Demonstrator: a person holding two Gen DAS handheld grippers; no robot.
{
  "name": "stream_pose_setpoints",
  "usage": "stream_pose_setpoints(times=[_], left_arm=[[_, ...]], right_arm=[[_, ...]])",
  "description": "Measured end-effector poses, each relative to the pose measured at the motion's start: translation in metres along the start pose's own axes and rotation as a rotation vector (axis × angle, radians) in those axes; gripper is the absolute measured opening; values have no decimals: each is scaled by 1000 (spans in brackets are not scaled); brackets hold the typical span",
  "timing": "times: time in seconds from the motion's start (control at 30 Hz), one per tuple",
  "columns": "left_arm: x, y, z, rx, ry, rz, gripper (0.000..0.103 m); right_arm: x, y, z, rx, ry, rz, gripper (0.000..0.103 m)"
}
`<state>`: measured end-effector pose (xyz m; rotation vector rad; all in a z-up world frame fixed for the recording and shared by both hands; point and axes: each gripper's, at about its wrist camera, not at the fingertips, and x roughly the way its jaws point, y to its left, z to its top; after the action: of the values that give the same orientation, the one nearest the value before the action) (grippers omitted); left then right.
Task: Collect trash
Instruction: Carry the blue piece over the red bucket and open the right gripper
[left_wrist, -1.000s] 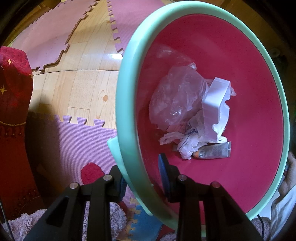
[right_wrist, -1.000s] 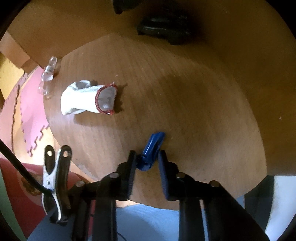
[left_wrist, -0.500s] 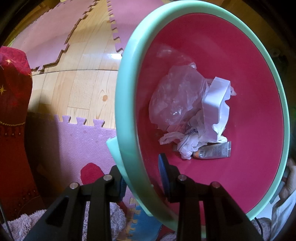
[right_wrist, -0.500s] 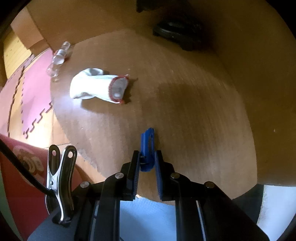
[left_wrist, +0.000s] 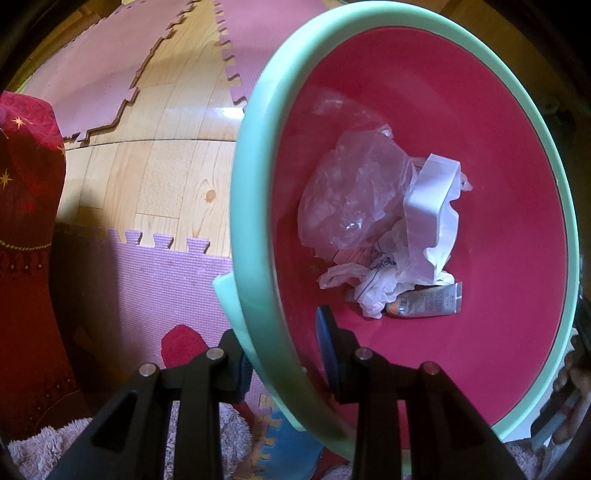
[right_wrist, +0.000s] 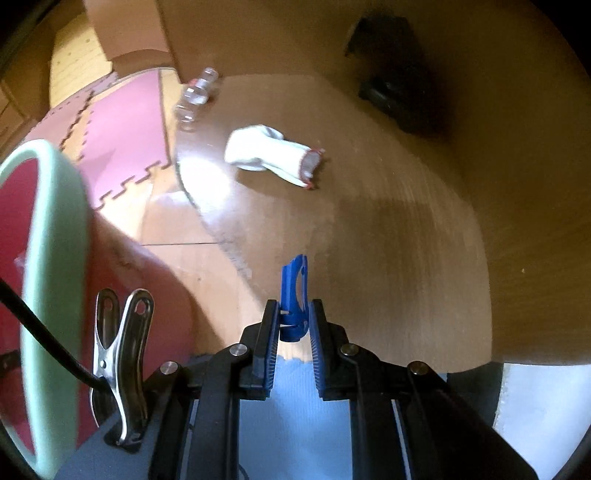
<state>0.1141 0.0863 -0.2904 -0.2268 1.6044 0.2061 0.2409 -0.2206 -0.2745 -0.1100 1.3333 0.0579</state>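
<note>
My left gripper (left_wrist: 282, 343) is shut on the mint-green rim of a pink basin (left_wrist: 255, 206), holding it tilted over the floor. Inside lie a crumpled clear plastic bag (left_wrist: 351, 195), a white plastic piece (left_wrist: 432, 199), white wrappers and a small tube (left_wrist: 428, 301). In the right wrist view my right gripper (right_wrist: 293, 319) is shut on a blue plastic clip (right_wrist: 294, 295), lifted above the round wooden table (right_wrist: 406, 258). The basin's rim (right_wrist: 55, 258) shows at the left of that view.
On the table lie a white glove with a red cuff (right_wrist: 273, 155), a clear plastic bottle (right_wrist: 194, 98) at its edge and a dark object (right_wrist: 399, 99) at the back. Pink foam mats (left_wrist: 155, 291) and wood flooring (left_wrist: 177, 173) lie below. A red cushion (left_wrist: 26, 221) stands left.
The right gripper closed on the blue clip and lifted it off the table, swinging left so that the basin came into its view. The left gripper and basin stayed still.
</note>
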Motion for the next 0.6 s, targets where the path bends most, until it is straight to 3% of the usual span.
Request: stream_pose_setpoints(times=[0.6], left_arm=[[0,0,-1,-1,-1,-3,32]], right_arm=[[-94,20,-12,-65,-135,-7,17]])
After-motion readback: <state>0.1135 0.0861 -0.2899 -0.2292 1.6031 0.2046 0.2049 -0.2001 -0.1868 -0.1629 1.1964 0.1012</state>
